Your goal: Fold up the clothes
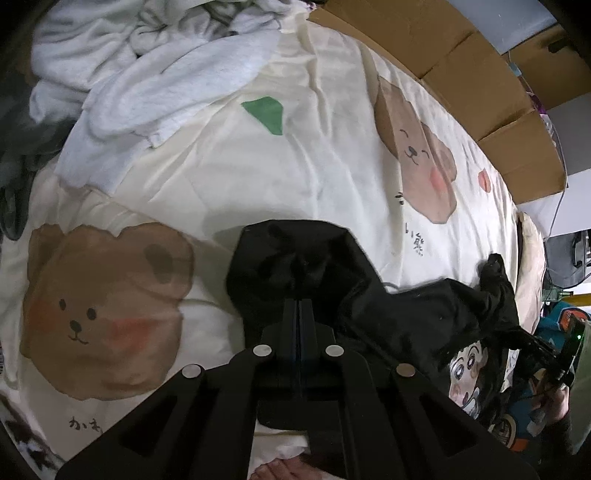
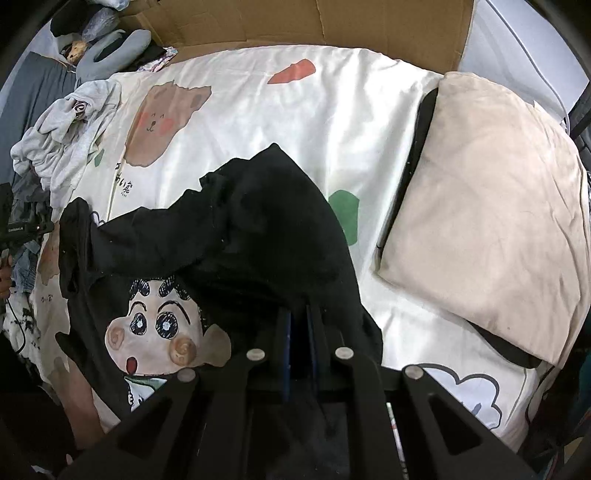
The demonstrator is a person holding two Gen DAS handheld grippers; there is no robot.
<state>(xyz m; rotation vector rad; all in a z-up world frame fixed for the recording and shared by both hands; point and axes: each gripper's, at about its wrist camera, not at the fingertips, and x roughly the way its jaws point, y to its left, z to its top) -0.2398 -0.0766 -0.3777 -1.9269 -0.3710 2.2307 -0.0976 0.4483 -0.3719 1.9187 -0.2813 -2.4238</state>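
A black T-shirt (image 1: 295, 258) with a cartoon face print (image 2: 162, 332) lies bunched on the cream bear-print bedsheet (image 1: 258, 177). My left gripper (image 1: 299, 304) points steeply down and is shut on a raised fold of the black cloth. In the right wrist view my right gripper (image 2: 298, 314) is shut too, with black fabric of the T-shirt (image 2: 266, 221) pinched between its blue-edged pads. The shirt stretches between the two grips, and the print (image 1: 467, 373) hangs near the right one. What lies under the shirt is hidden.
A heap of white garments (image 1: 147, 74) lies at the sheet's far left. A beige pillow (image 2: 498, 221) sits on the right. Cardboard (image 2: 295, 22) lines the far side of the bed. A person's hand (image 1: 557, 406) and a bare foot (image 1: 280, 470) show at the edges.
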